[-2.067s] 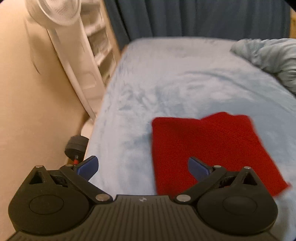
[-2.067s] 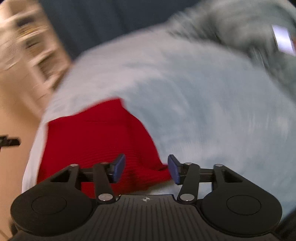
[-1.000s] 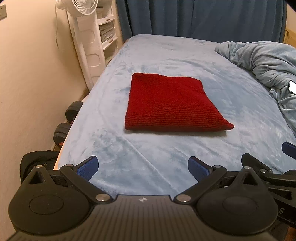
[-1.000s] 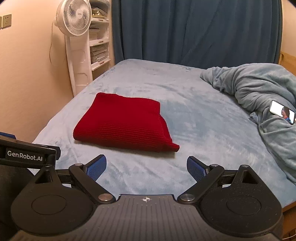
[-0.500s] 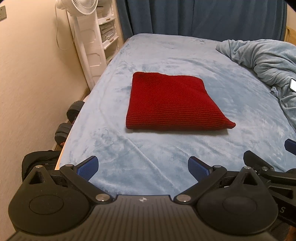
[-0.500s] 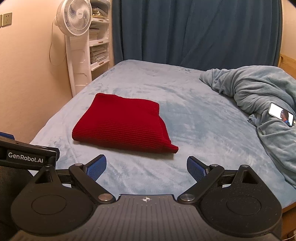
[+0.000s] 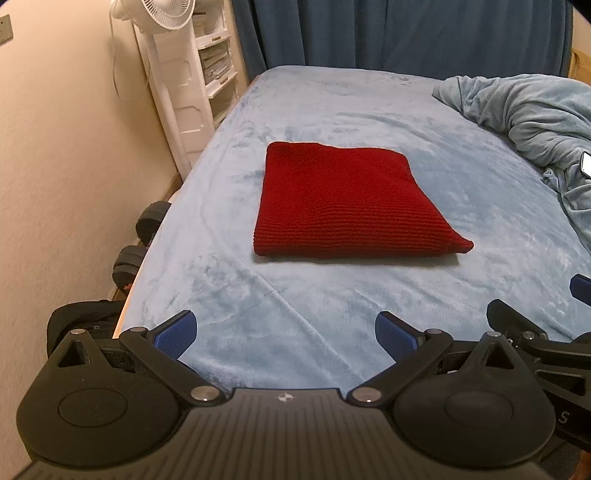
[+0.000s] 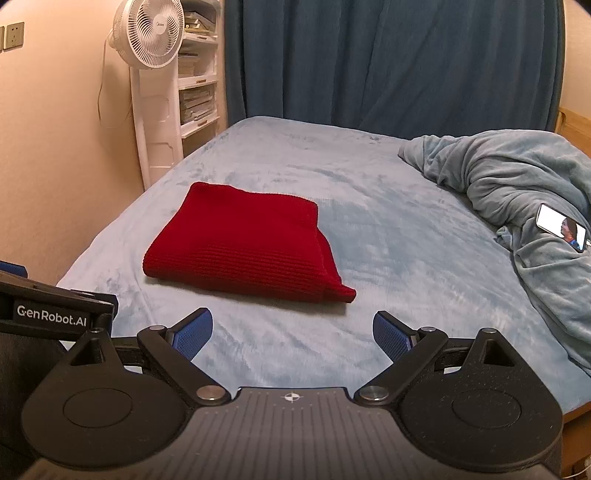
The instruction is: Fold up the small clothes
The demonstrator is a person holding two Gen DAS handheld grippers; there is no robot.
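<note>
Lying folded flat on the light blue bed [image 7: 332,110], the red knit garment [image 7: 347,203] sits well ahead of both your grippers. Your left gripper [image 7: 284,332] has its fingers spread wide, holding nothing. Your right gripper [image 8: 291,332] is likewise wide apart and empty. A lit phone [image 8: 561,227] rests on the rumpled blanket [image 8: 517,177].

One folded red knit [image 7: 347,201] lies on the one bed [image 7: 332,317]. One crumpled blanket [image 8: 517,184] sits at the bed's right edge, with one phone [image 8: 560,227] on it. One fan [image 8: 149,33], one shelf unit [image 8: 197,85], two dumbbells [image 7: 149,221]. Two grippers: left [image 7: 284,334], right [image 8: 291,332].
</note>
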